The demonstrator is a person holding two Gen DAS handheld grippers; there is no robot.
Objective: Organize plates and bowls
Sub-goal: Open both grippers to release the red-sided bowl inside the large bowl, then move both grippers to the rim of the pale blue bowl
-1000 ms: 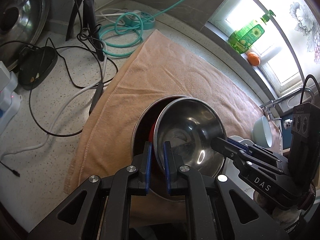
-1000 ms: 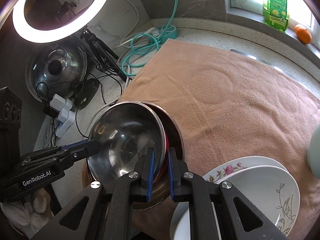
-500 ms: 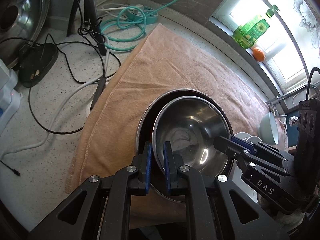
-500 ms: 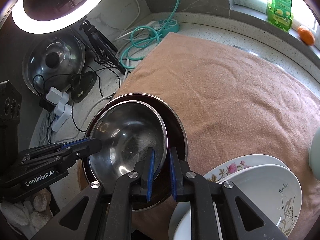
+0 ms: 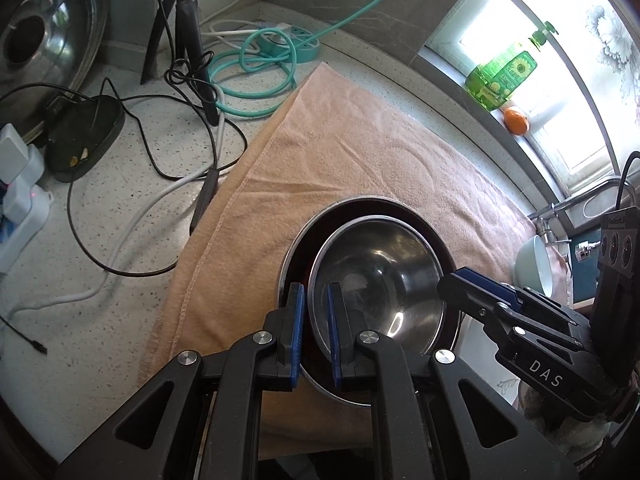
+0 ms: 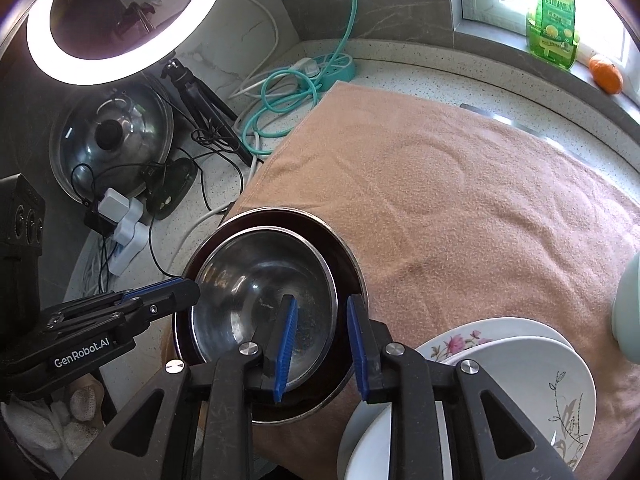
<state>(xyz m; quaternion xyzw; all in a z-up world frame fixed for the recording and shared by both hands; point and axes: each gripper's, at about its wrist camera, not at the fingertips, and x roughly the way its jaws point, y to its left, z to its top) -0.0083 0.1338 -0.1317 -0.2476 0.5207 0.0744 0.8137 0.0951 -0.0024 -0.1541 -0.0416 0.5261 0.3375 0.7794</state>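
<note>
We note: left gripper [image 5: 316, 334] clamps steel bowl [image 5: 376, 276] rim; right gripper [image 6: 320, 344] apart; bowl nested in larger bowl [image 6: 344, 256] at towel's [image 6: 460, 200] edge.

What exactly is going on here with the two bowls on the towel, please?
A person is nesting a smaller steel bowl inside a larger steel bowl on the tan towel. The left hand-held gripper is closed on the smaller bowl's rim. The right hand-held gripper is open, its fingers straddling both rims. White floral plates sit stacked beside them.
</note>
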